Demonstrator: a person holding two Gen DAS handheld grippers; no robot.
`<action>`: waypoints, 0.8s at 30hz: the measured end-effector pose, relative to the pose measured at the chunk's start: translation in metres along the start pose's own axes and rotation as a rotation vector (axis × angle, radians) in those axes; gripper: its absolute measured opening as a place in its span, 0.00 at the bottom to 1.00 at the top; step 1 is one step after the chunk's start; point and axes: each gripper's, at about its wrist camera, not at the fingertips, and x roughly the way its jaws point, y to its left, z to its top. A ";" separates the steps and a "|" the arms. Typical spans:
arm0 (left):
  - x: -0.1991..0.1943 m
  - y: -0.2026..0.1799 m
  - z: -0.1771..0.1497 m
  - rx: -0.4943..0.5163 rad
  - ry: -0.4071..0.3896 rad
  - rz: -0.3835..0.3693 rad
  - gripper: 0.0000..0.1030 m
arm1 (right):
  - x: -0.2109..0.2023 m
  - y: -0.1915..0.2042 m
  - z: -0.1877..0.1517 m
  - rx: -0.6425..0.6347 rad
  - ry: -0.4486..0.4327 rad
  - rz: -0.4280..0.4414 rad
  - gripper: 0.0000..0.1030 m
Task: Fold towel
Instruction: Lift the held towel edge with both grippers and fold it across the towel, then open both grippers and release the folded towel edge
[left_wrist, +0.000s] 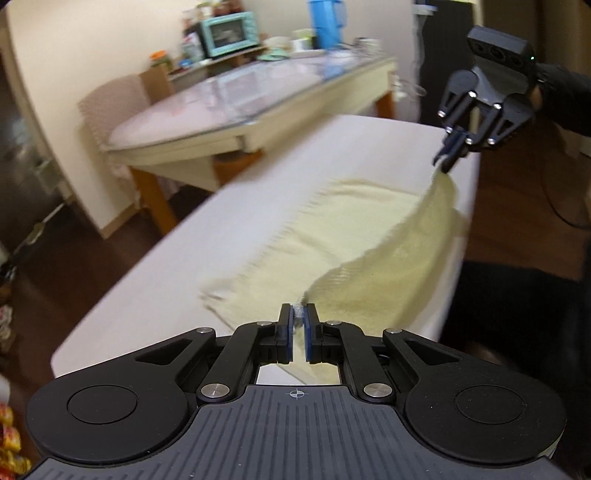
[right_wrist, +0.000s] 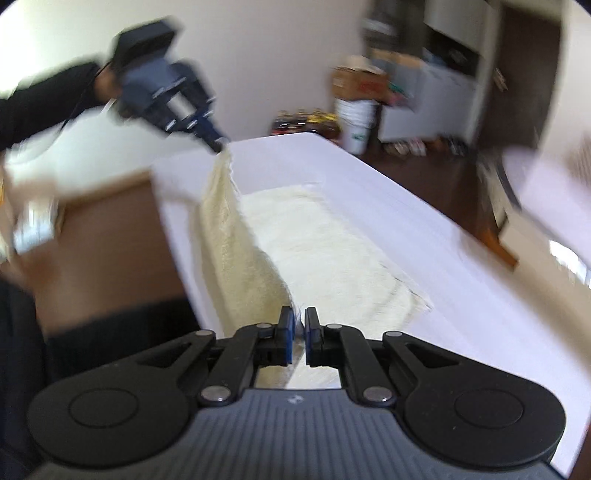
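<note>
I have the pale yellow towel (left_wrist: 332, 236) pinched at two corners of its near edge, and most of it lies flat on the white surface (left_wrist: 155, 295). My left gripper (left_wrist: 299, 314) has its jaws clamped together on one corner — a bit of fabric shows between the blue pads (left_wrist: 309, 332). From the right wrist view, that same left gripper (right_wrist: 218, 142) sits up and to the left, blurred, with the towel edge hanging from its tip in a raised fold.

My right gripper (right_wrist: 299, 317) is closed on the other corner; the cloth rises straight into the narrow gap between its jaws. In the left wrist view I see the right gripper (left_wrist: 445, 162) at the far right, above the edge of the surface, with the towel draping down from it in a curved sheet. A dark sleeve (left_wrist: 565, 96) reaches in behind it.

The lifted edge spans between the two grippers — the rest of the towel stays spread on the surface, its far edge lying flat.

Behind the surface stands a second table (left_wrist: 240, 107) with a teal toaster oven (left_wrist: 229, 33) and a blue container (left_wrist: 327, 22) at its far end.
</note>
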 end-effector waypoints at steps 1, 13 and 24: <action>0.007 0.006 0.004 -0.001 0.009 0.007 0.05 | 0.004 -0.012 0.004 0.041 0.002 0.008 0.07; 0.068 0.056 0.017 -0.097 0.079 0.039 0.05 | 0.052 -0.113 0.010 0.363 0.010 0.022 0.07; 0.098 0.061 0.000 -0.103 0.143 0.075 0.06 | 0.059 -0.121 -0.004 0.367 0.014 -0.092 0.18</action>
